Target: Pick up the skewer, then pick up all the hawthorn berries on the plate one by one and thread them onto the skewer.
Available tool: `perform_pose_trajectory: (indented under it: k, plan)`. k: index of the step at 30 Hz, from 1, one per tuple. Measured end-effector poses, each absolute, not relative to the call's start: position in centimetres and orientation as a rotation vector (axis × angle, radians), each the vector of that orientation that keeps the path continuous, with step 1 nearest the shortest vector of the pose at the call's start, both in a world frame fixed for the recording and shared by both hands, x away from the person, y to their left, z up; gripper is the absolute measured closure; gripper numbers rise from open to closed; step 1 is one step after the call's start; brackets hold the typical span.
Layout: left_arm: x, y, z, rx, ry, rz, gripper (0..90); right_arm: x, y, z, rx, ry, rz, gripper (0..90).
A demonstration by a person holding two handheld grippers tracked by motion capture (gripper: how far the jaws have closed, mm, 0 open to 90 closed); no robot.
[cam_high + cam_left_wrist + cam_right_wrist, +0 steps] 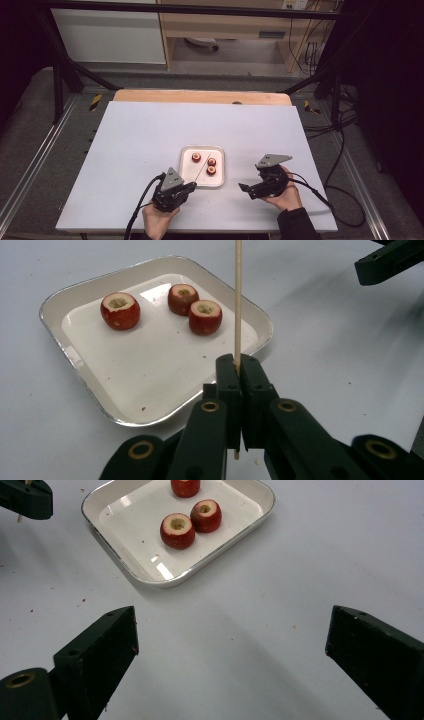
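Observation:
A white square tray lies on the table with three red cored fruits in it. Two of them touch each other; the third sits apart. My left gripper is shut on a thin wooden skewer, which reaches out over the tray's near corner, its far end running out of the left gripper view. In the high view the left gripper sits at the tray's near edge. My right gripper stands wide open to the right of the tray, with only bare table between its jaws.
The white tabletop has free room to the left, beyond and right of the tray. Small red crumbs dot the surface near it. Black frame bars and cables flank the table.

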State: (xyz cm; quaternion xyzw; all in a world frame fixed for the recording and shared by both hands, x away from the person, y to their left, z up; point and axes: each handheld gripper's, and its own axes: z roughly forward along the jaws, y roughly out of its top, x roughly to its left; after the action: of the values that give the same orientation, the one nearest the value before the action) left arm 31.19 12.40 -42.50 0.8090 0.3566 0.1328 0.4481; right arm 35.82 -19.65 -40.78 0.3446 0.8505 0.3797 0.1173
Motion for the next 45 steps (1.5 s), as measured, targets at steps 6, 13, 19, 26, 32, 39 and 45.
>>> perform_pose_trajectory:
  k: [6, 13, 19, 26, 32, 39, 45]
  plan:
    - [31.0, 13.2, -43.4, 1.963, 0.904, 0.312, 88.2, 36.5, -18.4, -40.5, 1.03, 2.502, 1.137, 5.6]
    - [30.7, 13.8, -43.9, 1.936, 0.909, 0.311, 88.2, 37.4, -17.1, -40.3, 1.062, 2.505, 1.151, 5.1]
    - [30.5, 14.1, -44.0, 1.928, 0.905, 0.311, 88.2, 38.1, -16.1, -40.2, 1.063, 2.516, 1.142, 4.9]
    - [30.5, 14.6, -44.1, 1.924, 0.901, 0.313, 88.2, 39.1, -14.4, -40.1, 1.038, 2.559, 1.103, 4.7]
    - [30.5, 14.9, -44.2, 1.921, 0.9, 0.319, 88.2, 39.9, -12.6, -39.9, 0.962, 2.616, 1.028, 6.8]
    - [30.4, 14.8, -44.3, 1.925, 0.892, 0.313, 88.2, 41.0, -10.8, -39.9, 0.874, 2.727, 1.005, 17.9]
    - [30.3, 14.9, -44.3, 1.929, 0.888, 0.31, 88.2, 42.0, -9.3, -40.7, 0.857, 2.814, 0.897, 30.6]
